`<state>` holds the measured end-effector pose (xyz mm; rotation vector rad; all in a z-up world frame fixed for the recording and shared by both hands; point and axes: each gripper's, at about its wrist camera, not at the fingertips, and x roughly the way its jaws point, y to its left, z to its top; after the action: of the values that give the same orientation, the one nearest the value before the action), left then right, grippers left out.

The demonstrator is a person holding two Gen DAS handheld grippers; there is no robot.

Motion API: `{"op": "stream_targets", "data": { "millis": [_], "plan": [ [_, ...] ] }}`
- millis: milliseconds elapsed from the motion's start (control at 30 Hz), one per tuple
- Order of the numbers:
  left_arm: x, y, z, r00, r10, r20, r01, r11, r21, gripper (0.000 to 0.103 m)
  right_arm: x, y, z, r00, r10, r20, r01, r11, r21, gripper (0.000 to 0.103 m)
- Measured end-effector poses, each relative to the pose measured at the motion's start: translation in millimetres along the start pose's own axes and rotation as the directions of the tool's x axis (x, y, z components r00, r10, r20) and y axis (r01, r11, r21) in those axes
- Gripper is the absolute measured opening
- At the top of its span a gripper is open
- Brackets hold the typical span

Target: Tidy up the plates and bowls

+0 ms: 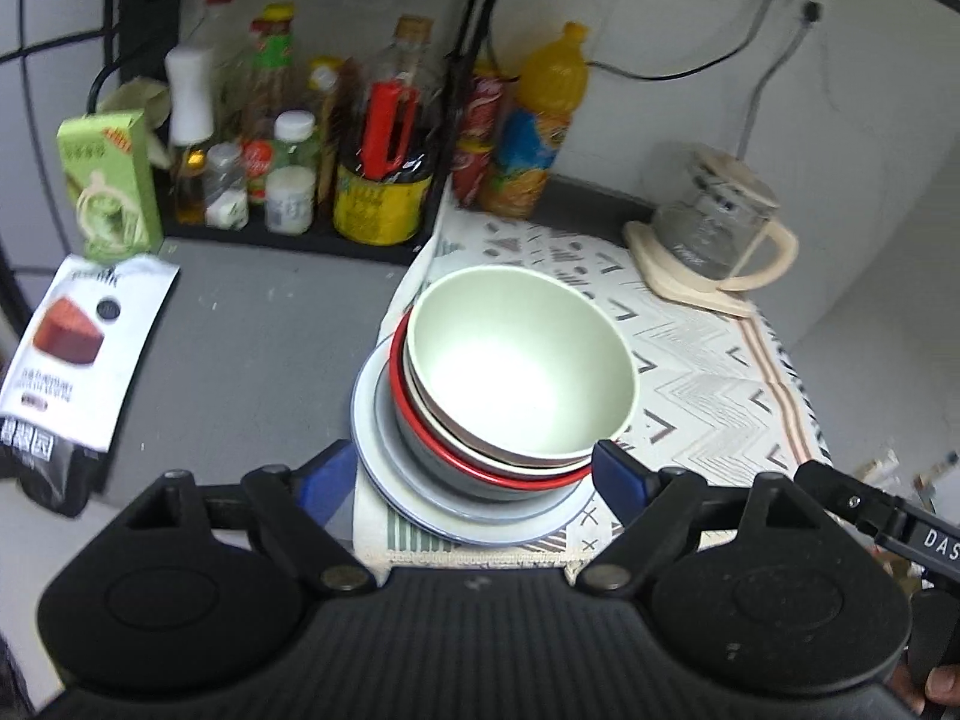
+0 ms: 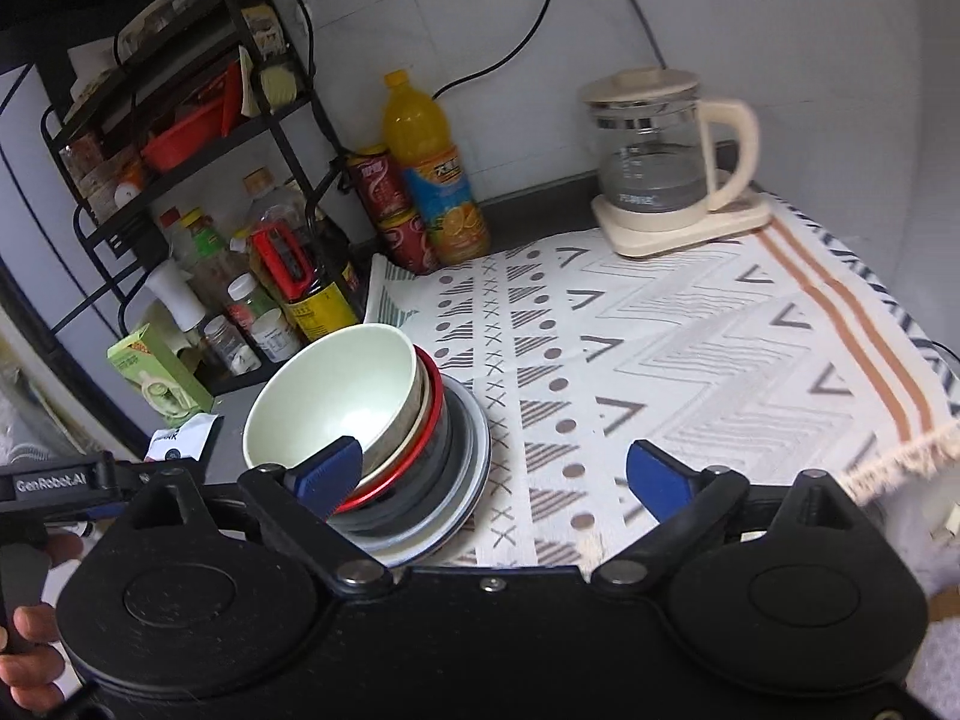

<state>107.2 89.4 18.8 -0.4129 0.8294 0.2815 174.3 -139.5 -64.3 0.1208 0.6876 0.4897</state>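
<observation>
A pale green round bowl [image 1: 519, 360] is sitting on top of a stack: under it a cream bowl with a brown rim [image 1: 480, 455], then a red-rimmed bowl [image 1: 420, 420], then a grey-blue flat plate [image 1: 384, 468]. The stack is resting on the left edge of a white cloth with grey zigzags [image 1: 690, 372].

The left gripper [image 1: 474, 468] is hanging over the near side of the stack at 6 o'clock, its blue fingers [image 1: 624, 474] spread wide around the dishes, holding nothing. The right gripper [image 2: 498, 471] is also spread wide and holding nothing, with the stack at its 10 o'clock.

A glass kettle with a cream handle [image 2: 666, 150] is standing at 1 o'clock of the stack. An orange juice bottle [image 1: 540, 120] and a black wire rack of sauce bottles [image 1: 288, 138] are standing at 11 o'clock.
</observation>
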Motion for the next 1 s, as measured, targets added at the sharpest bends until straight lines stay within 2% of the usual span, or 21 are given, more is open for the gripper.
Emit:
{"op": "stream_targets", "data": {
  "millis": [133,267,467,567,733,1000],
  "plan": [
    [-13,13,-1,0.999,-0.032,0.007,0.032,0.999,0.021,0.086,-17,13,-14,0.998,-0.056,0.027,0.056,0.998,0.001,0.095],
    [-26,21,-3,0.997,-0.07,0.018,0.068,0.994,0.086,0.088,-35,23,-27,0.994,-0.098,0.054,0.096,0.995,0.036,0.098],
    [-37,30,-10,0.991,-0.13,0.011,0.128,0.985,0.114,0.097,-55,42,-40,0.982,-0.163,0.099,0.16,0.986,0.039,0.103],
    [-41,32,-14,0.989,-0.146,0.015,0.143,0.981,0.134,0.103,-64,49,-45,0.977,-0.183,0.111,0.18,0.983,0.037,0.103],
    [-52,36,-19,0.985,-0.173,0.019,0.168,0.974,0.154,0.103,-77,60,-53,0.969,-0.203,0.14,0.199,0.979,0.042,0.103],
    [-78,49,-30,0.983,-0.18,0.047,0.168,0.967,0.192,0.103,-90,81,-70,0.967,-0.205,0.152,0.201,0.979,0.041,0.103]
  ]
}}
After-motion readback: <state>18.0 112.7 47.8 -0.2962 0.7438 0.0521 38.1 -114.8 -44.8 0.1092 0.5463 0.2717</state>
